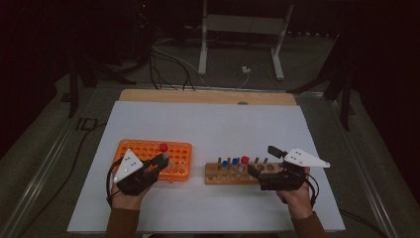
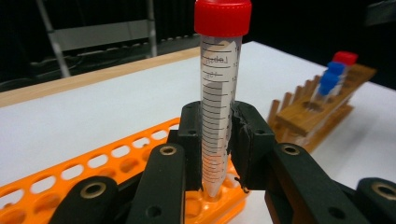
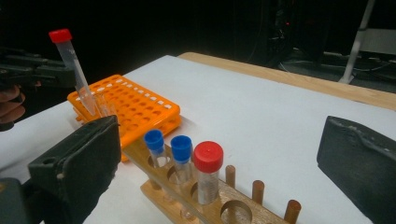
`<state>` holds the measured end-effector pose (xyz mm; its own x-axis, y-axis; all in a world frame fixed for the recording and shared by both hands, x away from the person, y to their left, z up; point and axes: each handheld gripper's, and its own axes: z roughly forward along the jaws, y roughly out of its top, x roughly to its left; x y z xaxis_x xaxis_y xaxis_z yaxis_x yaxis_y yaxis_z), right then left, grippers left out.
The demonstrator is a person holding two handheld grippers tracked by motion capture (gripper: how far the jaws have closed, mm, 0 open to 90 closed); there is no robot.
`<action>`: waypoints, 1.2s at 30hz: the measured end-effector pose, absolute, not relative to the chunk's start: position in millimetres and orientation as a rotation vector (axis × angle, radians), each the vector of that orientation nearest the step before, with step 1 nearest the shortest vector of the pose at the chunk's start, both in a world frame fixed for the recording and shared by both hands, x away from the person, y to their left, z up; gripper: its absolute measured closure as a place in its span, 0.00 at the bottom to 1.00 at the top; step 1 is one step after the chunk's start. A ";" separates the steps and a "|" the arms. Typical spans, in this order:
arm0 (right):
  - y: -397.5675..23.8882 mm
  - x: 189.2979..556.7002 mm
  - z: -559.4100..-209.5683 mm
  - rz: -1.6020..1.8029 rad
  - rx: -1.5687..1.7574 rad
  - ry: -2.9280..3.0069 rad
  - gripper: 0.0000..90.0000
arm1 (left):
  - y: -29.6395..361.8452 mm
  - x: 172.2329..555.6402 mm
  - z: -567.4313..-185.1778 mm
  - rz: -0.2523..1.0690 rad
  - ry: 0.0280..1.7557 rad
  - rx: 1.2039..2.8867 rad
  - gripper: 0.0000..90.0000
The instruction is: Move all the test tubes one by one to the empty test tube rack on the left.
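Left gripper (image 1: pixel 161 161) is over the near right corner of the orange rack (image 1: pixel 148 148). Its jaws are clamped on a red-capped tube (image 2: pixel 219 107), gripping the clear graduated barrel about halfway down. In my left gripper view the tube stands nearly upright, cap well above the jaw pads, conical tip down at one of the rack's corner holes. I can't tell whether the tip is seated or just at the rim. From the right gripper view the same tube (image 3: pixel 72 65) leans a bit, cap tilted away from the rack.

Right gripper (image 1: pixel 262 161) sits at the right end of the wooden rack (image 1: pixel 218 174), the person's right hand (image 1: pixel 297 196) behind it. Jaws are wide open with nothing between them: one pad on either side of my right gripper view, the wooden rack (image 3: pixel 219 205) lying between and beyond them, not touched as far as I can see.

Wooden rack holds two blue-capped tubes (image 3: pixel 169 151) side by side and a red-capped vial (image 3: pixel 208 172) next to them, all upright in their holes. A bigger hole and a row of short wooden pegs (image 3: pixel 259 191) follow towards the right gripper's end.

Both racks are on the white worktop (image 1: pixel 213 124), orange one left, wooden one right, a gap between them. Left hand (image 1: pixel 128 198) comes in from the near edge.
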<state>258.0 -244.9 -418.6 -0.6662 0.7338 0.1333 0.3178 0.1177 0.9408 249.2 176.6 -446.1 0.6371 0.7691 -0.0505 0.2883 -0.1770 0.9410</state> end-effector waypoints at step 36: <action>-246.0 257.1 -419.0 1.566 1.015 2.051 0.00 | 172.1 269.8 -482.9 0.414 0.971 2.023 0.83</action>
<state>257.1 -246.0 -419.0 -0.6738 0.7268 0.1328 0.3194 0.1245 0.9394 269.8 172.1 -482.9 0.6466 0.7607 -0.0568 0.4857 -0.3532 0.7996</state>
